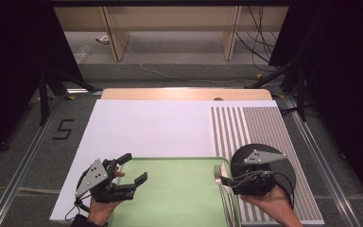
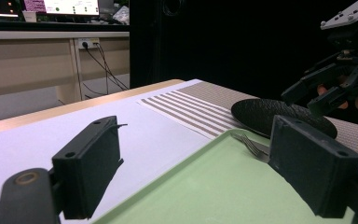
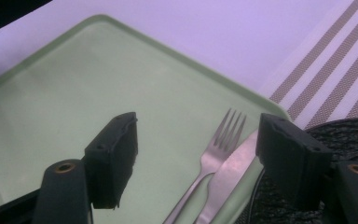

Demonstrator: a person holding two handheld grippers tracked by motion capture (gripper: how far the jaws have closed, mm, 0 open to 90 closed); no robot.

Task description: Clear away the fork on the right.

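The fork (image 3: 216, 154) is lying on the green tray (image 1: 170, 198) along its right edge, tines pointing away from the person, with a knife (image 3: 230, 175) touching it on the side nearer the black plate (image 1: 283, 163), which is sitting just beside the tray on the striped placemat (image 1: 260, 127). The right gripper (image 1: 222, 180) is hovering above the cutlery with its jaws spread wide and nothing between them, so the fork and knife are lying free. The left gripper (image 1: 134, 169) is waiting over the tray's left part, jaws likewise parted and empty. Judging from this, the cutlery is already sitting in the tray, while the plate is looking like the piece left to deal with
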